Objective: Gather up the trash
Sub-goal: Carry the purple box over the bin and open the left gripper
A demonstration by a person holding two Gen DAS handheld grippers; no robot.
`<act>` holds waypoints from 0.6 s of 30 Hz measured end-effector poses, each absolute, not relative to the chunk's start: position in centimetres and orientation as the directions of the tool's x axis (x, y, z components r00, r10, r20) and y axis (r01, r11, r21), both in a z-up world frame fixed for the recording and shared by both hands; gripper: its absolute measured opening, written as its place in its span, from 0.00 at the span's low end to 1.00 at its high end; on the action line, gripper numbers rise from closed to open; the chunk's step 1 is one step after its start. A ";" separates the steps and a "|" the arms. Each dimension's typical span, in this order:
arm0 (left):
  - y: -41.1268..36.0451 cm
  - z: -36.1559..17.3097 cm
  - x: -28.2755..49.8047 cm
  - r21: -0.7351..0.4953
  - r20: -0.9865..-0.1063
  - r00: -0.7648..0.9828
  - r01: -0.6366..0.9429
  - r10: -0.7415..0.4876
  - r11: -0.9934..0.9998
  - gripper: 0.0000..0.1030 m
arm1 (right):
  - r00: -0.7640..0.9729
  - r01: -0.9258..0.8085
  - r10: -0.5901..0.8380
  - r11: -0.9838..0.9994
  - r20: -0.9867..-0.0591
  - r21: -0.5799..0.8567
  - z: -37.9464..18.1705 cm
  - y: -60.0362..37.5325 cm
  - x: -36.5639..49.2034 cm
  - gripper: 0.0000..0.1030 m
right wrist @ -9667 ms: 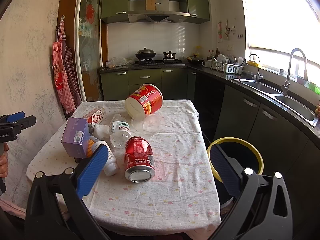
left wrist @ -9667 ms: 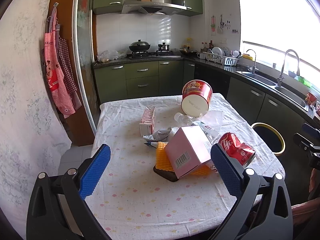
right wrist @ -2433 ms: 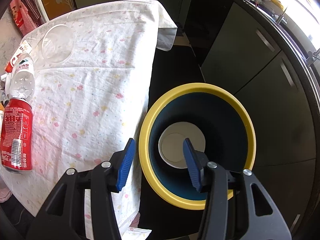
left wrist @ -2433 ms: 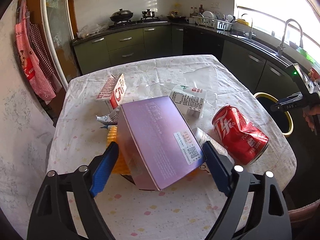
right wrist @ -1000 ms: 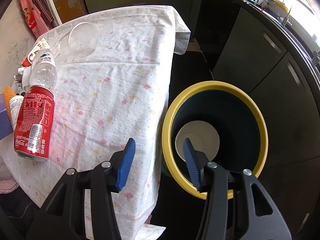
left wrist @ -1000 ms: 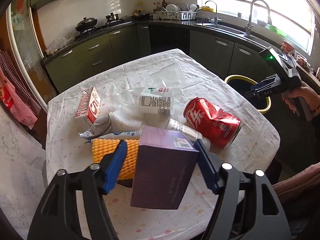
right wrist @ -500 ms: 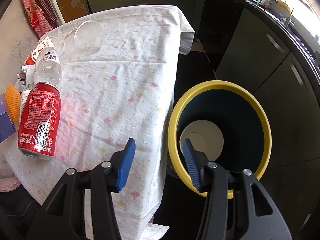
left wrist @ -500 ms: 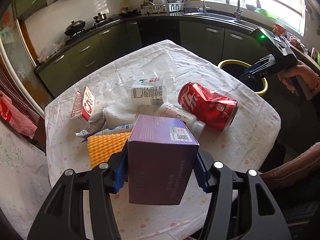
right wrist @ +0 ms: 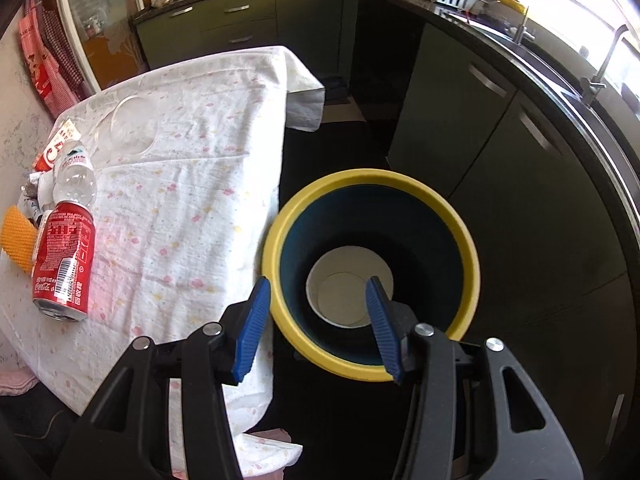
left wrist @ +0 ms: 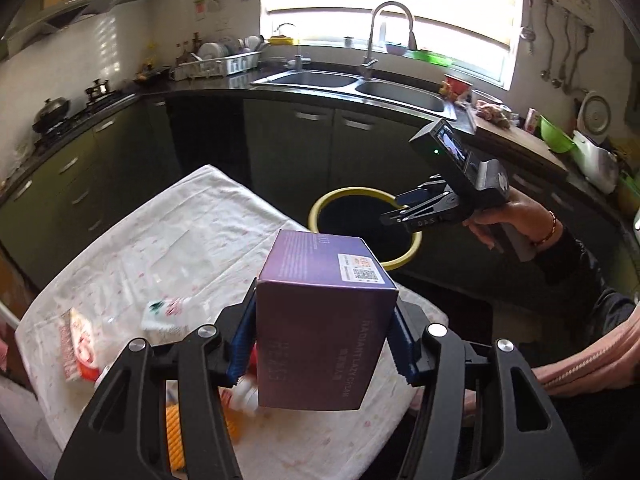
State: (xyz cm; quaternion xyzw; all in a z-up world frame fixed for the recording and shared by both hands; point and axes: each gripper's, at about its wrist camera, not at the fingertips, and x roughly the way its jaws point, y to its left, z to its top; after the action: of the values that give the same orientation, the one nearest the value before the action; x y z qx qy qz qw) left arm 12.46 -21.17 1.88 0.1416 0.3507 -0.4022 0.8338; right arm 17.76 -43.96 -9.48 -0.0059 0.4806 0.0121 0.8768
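Purple box (left wrist: 326, 320) clamped in left gripper (left wrist: 320, 342) above table (left wrist: 192, 240) — right gripper (right wrist: 316, 320) empty, parted over yellow-rimmed bin (right wrist: 468, 248).

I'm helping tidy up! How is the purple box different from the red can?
The purple box is up in the air, squeezed in the left gripper; the red can lies on its side on the tablecloth, touched by no gripper. The box has flat sides and sharp corners; the can is round and looks dented. The box is plain purple with a white sticker; the can is red with white writing. Neither is in the yellow-rimmed bin yet.
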 end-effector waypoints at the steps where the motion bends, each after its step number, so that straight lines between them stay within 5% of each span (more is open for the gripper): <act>1: -22.9 1.9 13.3 -0.049 -0.706 0.408 0.787 -0.579 0.615 0.55 | 0.542 -0.011 0.008 1.000 -0.840 0.003 -9.4 -44.8 17.5 0.46; 16: -47.5 -9.3 26.1 -0.151 -0.888 0.126 0.829 -0.443 0.539 0.56 | 0.526 0.155 -0.033 0.986 -0.850 0.058 -11.5 -53.1 13.2 0.46; 18: -48.7 -10.0 26.8 -0.145 -0.887 0.144 0.815 -0.439 0.561 0.67 | 0.523 0.162 -0.030 0.985 -0.852 0.065 -11.7 -53.5 13.0 0.46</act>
State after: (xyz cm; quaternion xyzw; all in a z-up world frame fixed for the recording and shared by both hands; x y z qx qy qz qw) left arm 26.83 -48.67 -10.01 0.1902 0.4946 -0.4280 0.7322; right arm 13.03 -53.49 -11.67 0.0681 0.4851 -0.0554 0.8700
